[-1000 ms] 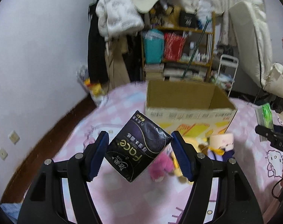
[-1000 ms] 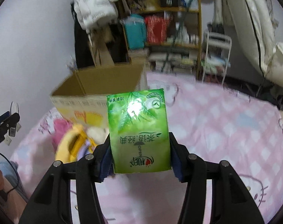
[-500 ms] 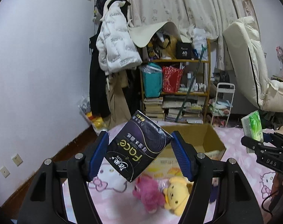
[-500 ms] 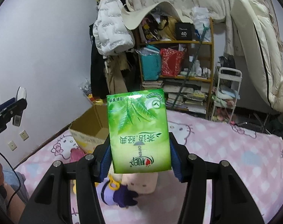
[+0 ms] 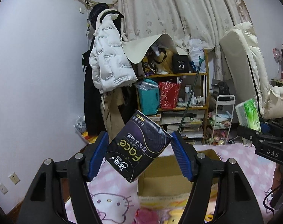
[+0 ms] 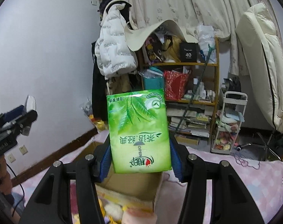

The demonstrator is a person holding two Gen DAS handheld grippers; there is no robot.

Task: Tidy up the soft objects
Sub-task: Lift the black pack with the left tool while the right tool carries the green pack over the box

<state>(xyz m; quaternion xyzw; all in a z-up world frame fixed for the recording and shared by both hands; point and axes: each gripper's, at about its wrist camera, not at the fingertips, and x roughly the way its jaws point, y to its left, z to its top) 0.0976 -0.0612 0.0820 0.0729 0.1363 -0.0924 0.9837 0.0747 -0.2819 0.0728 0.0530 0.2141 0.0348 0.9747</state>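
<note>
Black film-wrapped tissue pack (image 5: 138,147) sits tilted between the blue pads of our left gripper (image 5: 139,155), centre of the left wrist frame; jaws are at a middling width, clamped on its two opposite edges. Green tissue pack (image 6: 138,132) stands upright in our right gripper (image 6: 140,160), centre of the right wrist frame, jaws closed on its lower sides.

Both packs hang in the air above the open cardboard box (image 5: 177,179), which lies on the pink bed cover (image 5: 111,201) at lower centre of each frame. Plush toys (image 5: 160,214) lie in front of the box, at the bottom edge.

Handling judgement: we expect both packs to be light and squashy, with slick, glossy wrappers. The black pack is gripped corner to corner and may pivot; holding across the flat faces or parallel edges looks steadier. The green pack is held low, so its top may sway. A moderate squeeze should do; nothing fragile here.

Next move, we judge: lower over the box opening, then release.
</note>
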